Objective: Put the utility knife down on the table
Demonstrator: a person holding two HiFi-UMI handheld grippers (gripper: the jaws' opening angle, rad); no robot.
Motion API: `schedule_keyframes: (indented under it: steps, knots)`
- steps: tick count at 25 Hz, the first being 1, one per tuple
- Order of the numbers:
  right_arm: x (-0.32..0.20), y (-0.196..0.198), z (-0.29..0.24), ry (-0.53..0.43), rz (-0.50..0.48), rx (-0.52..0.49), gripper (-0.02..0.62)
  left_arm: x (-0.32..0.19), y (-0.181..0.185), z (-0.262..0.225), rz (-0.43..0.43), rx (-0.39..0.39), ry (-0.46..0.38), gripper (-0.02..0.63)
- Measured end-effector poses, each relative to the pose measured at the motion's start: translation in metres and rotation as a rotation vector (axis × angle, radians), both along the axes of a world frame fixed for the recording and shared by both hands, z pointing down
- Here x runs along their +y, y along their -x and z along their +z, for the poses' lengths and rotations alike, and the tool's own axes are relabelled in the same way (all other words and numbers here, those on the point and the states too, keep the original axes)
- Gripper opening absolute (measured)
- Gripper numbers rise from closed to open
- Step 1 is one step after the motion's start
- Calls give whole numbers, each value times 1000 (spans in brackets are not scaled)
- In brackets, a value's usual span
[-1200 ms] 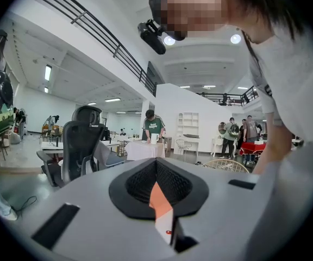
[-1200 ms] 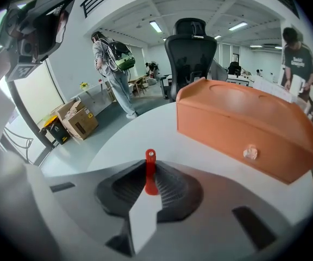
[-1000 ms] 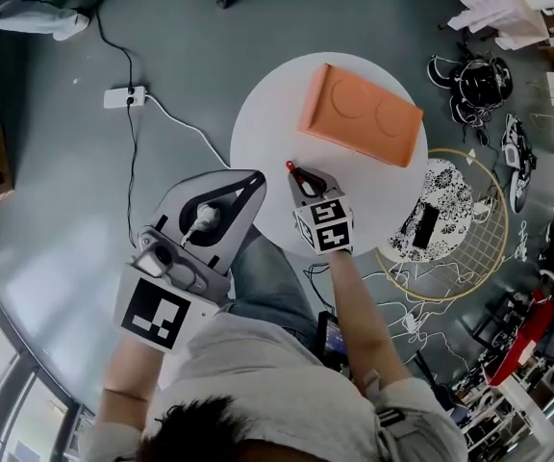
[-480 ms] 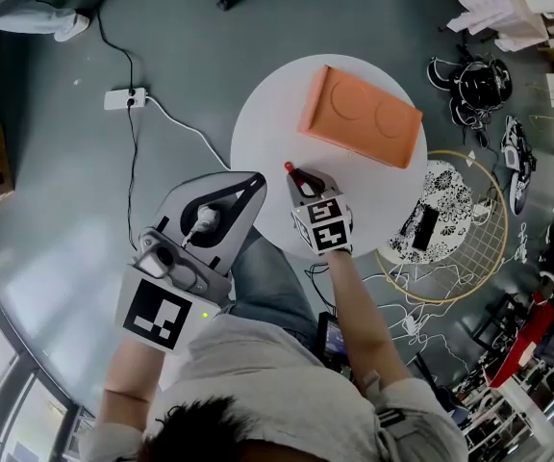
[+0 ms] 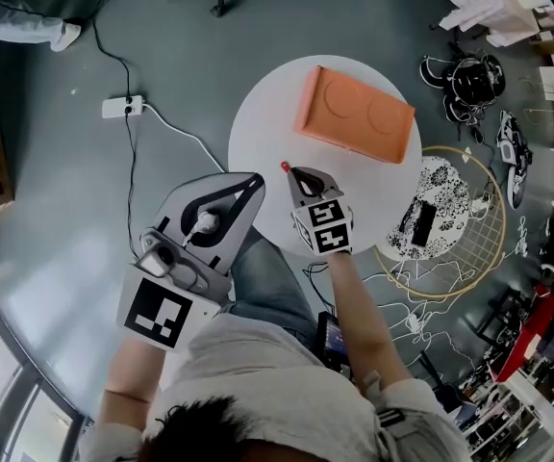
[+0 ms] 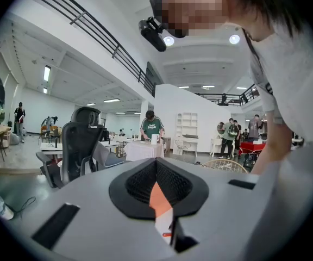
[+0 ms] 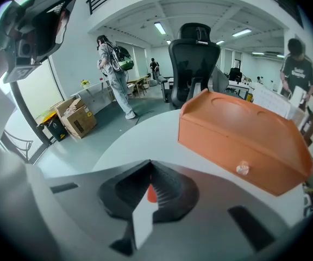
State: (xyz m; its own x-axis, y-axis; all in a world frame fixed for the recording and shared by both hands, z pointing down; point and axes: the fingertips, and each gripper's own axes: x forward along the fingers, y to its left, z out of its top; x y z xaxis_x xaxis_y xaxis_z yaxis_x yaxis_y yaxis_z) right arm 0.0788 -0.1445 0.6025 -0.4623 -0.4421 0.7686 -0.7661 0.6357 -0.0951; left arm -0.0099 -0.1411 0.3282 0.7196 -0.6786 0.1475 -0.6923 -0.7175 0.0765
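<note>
Two grippers: both read as pressed together, one empty and one loaded.
Left gripper: in its own view the jaws meet tip to tip. The black pads leave a diamond-shaped hollow with nothing in it, and only slivers of orange and white show through the slit.
Right gripper: jaws pinched on the utility knife, which sits low in the hollow between its pads.
Knife, visible part: just a small red end. From the head view I see it poking out a little past the right gripper's tips, on their left side. The rest of its body is buried between the jaws.
Knife against table: the red end hangs over the round white top. I cannot tell whether it touches.
Ahead of the right gripper: an orange box lies on the table, well apart from the tips, with a small clear knob on the side facing the gripper.
Left gripper's place: beside the right gripper, on its left. Its tips are at the near rim of the table, and its body is off the table over the person's lap.
</note>
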Motion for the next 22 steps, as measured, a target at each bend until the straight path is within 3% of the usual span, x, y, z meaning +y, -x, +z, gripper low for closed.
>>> schedule_keyframes:
  steps: [9,22]
  knots:
    - [-7,8,-57,-98,99,-98,9,5,-4,-15,83,2,-34,11]
    - [14,18,-173,-332,230,-255,8,27,-23,-33,266,8,-82,11]
